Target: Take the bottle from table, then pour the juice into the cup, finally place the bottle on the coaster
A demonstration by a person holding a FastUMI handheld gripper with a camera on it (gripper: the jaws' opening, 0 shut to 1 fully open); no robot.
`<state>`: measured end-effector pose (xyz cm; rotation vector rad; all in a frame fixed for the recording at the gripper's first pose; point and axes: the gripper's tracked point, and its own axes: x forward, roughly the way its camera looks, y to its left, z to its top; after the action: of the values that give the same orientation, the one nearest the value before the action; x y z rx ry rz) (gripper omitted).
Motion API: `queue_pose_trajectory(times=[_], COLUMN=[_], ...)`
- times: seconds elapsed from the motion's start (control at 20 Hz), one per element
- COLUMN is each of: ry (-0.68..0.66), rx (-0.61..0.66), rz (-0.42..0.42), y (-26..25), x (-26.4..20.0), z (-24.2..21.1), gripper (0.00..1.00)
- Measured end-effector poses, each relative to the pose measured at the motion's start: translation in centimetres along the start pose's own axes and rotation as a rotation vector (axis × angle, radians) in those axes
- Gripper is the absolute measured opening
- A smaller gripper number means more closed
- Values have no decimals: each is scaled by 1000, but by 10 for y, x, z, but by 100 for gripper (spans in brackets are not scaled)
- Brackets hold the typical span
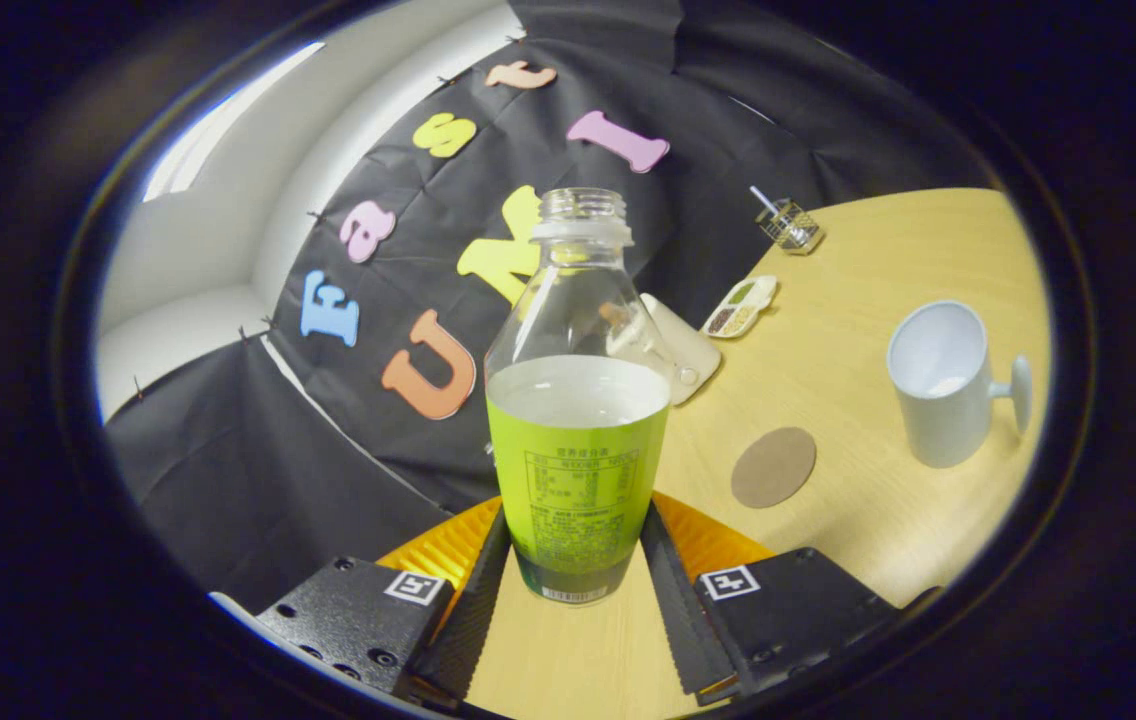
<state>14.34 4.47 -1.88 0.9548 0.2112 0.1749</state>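
Small wire holder's [790,224] contents, too tiny to identify.

A wire basket [790,225], a divided dish [740,306] and a pale flat board [683,345] lie along the table's [858,520] far edge.

Bottle [576,400]: clear glossy plastic, uncapped, threaded neck; label band smooth printed film, slight sheen; gripper [576,585] fingers [476,600] ribbed, matt, rubbery-looking, pressed on both sides of bottle's base; gripper blocks matt dark metal-like finish with screws; desk [858,500] pale wood-grain, smooth, soft sheen; coaster [773,467] flat, matt, cork- or card-like; cup [943,385] smooth, glossy, ceramic-looking; small basket [790,226] shiny wire mesh; backdrop [258,480] matt black cloth, creased.
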Motion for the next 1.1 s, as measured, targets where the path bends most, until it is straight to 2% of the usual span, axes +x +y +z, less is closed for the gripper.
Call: queue_pose_trajectory(times=[0.65,1.1], ry=[-54,-101], rx=[341,540], rz=[138,189], y=[3,1], x=[13,15], z=[17,31], gripper=[77,77])
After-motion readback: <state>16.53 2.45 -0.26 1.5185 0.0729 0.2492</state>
